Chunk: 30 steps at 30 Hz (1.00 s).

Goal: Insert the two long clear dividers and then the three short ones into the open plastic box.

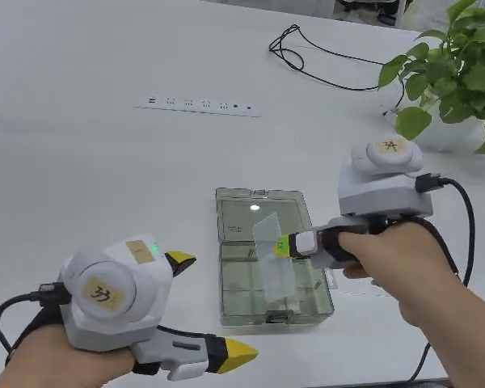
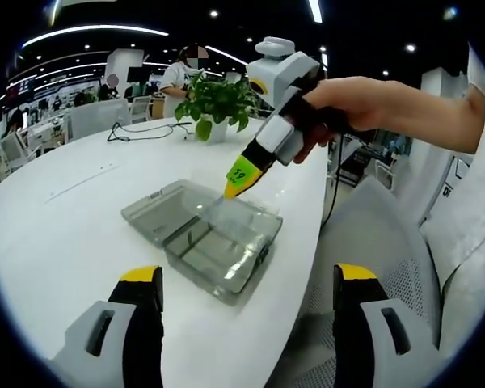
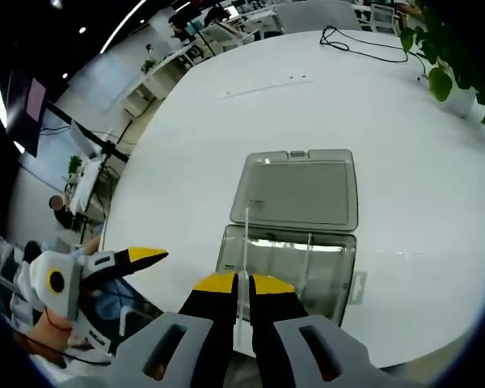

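The open clear plastic box point(image 1: 223, 283) lies in the middle of the white table, with its lid point(image 1: 263, 212) folded back flat on the far side. My right gripper point(image 1: 280, 246) is shut on a clear divider point(image 1: 267, 234) and holds it tilted just above the base. In the right gripper view the divider point(image 3: 246, 242) runs edge-on from the shut gripper point(image 3: 241, 283) over the left part of the base point(image 3: 339, 275). Thin clear partitions stand inside the base. My left gripper point(image 1: 212, 305) hovers open and holding nothing at the near left of the box point(image 2: 226, 267).
A white power strip point(image 1: 198, 104) lies farther back, a black cable point(image 1: 307, 56) loops at the far right, and a potted plant point(image 1: 453, 73) stands at the right edge. A small clear piece point(image 3: 358, 287) lies just right of the box. The table's near edge is close.
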### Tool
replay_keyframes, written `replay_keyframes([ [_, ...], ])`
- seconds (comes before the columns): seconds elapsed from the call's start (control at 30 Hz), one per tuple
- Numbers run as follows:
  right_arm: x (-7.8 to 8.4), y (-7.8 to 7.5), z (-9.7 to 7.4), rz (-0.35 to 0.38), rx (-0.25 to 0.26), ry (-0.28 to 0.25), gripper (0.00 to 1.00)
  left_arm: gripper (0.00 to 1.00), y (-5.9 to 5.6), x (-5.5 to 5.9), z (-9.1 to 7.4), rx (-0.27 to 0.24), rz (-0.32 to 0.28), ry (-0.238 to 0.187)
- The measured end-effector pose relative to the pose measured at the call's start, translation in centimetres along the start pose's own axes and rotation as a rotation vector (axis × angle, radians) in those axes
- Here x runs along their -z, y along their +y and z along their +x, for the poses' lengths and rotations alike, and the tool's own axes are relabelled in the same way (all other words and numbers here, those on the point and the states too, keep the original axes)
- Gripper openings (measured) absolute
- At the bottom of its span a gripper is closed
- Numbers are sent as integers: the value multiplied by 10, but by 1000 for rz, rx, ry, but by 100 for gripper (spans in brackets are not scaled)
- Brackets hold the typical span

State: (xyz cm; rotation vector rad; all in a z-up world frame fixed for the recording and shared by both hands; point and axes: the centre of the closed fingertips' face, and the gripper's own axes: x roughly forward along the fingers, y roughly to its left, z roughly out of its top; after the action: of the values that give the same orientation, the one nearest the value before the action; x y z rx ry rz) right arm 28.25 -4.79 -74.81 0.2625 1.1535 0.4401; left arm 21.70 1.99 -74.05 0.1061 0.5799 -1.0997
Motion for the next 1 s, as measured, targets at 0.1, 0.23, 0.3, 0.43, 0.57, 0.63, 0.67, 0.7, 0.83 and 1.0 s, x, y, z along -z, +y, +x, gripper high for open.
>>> replay_keyframes([
  [0.1, 3, -3, 5, 42, 5, 11, 6, 88, 0, 3, 1, 10, 2, 0],
  [0.23, 8, -8, 11, 71, 22, 29, 6, 87, 0, 3, 2, 20, -2, -9],
  [0.3, 9, -10, 14, 84, 25, 30, 6, 87, 0, 3, 2, 26, 0, -12],
  [0.43, 10, -13, 17, 94, 42, 29, 6, 86, 1, 2, 3, 39, 3, -19],
  [0.57, 13, -16, 22, 100, 53, 39, 6, 86, 3, 4, 4, 42, -3, -18],
  [0.63, 14, -16, 25, 101, 54, 43, 6, 85, 3, 5, 4, 46, -8, -18],
  [0.67, 15, -17, 26, 94, 62, 47, 6, 85, 3, 5, 5, 46, -11, -19],
  [0.7, 15, -17, 26, 94, 64, 48, 6, 85, 3, 5, 5, 47, -12, -19],
  [0.83, 16, -19, 31, 98, 69, 55, 6, 85, 2, 4, 6, 51, -18, -23],
  [1.0, 18, -20, 35, 84, 78, 64, 6, 84, 3, 4, 6, 52, -28, -28],
])
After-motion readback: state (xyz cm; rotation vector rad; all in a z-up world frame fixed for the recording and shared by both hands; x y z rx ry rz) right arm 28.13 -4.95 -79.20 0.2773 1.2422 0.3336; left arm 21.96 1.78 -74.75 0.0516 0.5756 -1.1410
